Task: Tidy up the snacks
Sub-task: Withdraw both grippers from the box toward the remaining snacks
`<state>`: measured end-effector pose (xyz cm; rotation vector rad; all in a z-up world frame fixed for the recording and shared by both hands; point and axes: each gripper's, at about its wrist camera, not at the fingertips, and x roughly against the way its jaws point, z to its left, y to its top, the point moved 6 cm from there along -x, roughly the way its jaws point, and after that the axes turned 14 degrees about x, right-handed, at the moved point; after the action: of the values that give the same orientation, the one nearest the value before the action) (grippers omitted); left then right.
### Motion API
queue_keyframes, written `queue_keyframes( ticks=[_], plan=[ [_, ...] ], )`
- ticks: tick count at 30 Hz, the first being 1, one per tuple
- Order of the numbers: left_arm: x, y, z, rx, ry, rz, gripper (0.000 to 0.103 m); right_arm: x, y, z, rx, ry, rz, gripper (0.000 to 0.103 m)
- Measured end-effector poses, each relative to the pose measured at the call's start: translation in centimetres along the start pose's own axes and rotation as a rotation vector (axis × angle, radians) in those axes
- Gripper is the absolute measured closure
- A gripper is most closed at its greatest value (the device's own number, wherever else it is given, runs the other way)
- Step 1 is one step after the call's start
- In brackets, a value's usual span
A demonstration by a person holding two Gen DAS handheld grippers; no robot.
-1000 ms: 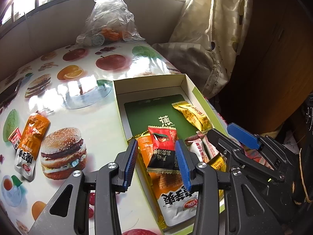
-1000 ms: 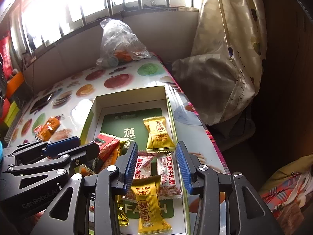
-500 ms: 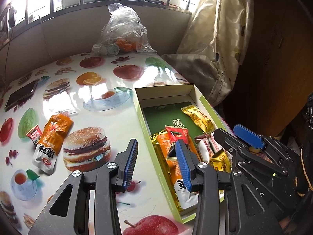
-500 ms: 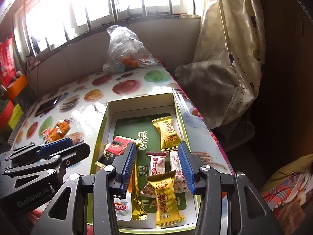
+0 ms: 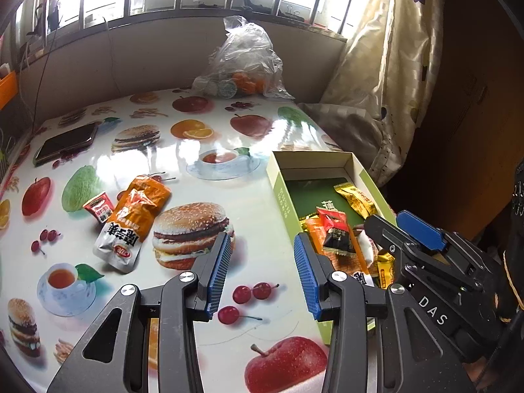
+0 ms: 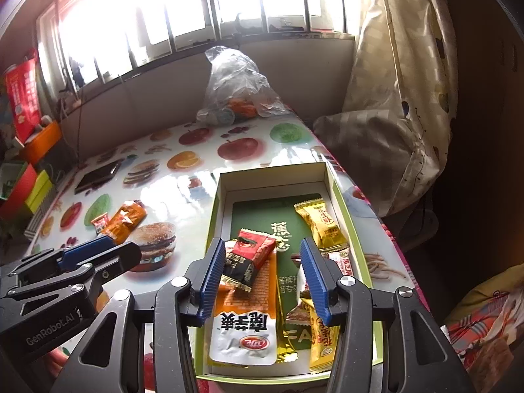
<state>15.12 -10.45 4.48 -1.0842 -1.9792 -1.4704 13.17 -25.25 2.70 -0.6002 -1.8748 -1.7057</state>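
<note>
A green-rimmed box [image 6: 344, 203] holds several snack packets: a red-black packet [image 6: 249, 255] lying on a large orange-silver packet [image 6: 245, 311], and yellow packets [image 6: 319, 222] beside them. My right gripper [image 6: 263, 275] hovers over the box's near end. Its jaws are opening and grip nothing; the packets lie below them. My left gripper [image 5: 260, 275] stands open and empty over the tablecloth, just left of the box [image 5: 281, 193]. Farther left on the table lie an orange-silver packet [image 5: 131, 219] and a small red packet [image 5: 100, 206].
A phone [image 5: 65, 142] lies at the table's far left. A clear plastic bag [image 5: 242, 65] of oranges sits at the back by the window wall. A curtain [image 5: 393, 65] hangs right of the table. Coloured storage boxes [image 6: 32, 180] stand off the left edge.
My left gripper has swung left, from over the box to over the tablecloth, with the red-black packet staying in the box. My right gripper has drawn back and its jaws stand wider.
</note>
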Motion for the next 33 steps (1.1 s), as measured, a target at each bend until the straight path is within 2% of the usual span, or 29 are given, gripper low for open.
queue_keyframes(
  ticks=[17, 33],
  plan=[
    [2.2, 0.5, 7.6, 0.083, 0.101, -0.061, 0.061, -1.7, 1.6, 7.0, 0.065, 0.083, 0.007, 0.055],
    [2.9, 0.2, 17.9, 0.235, 0.207, -0.077, 0.061, -6.1, 2.5, 14.1, 0.132, 0.188, 0.073, 0.054]
  ],
)
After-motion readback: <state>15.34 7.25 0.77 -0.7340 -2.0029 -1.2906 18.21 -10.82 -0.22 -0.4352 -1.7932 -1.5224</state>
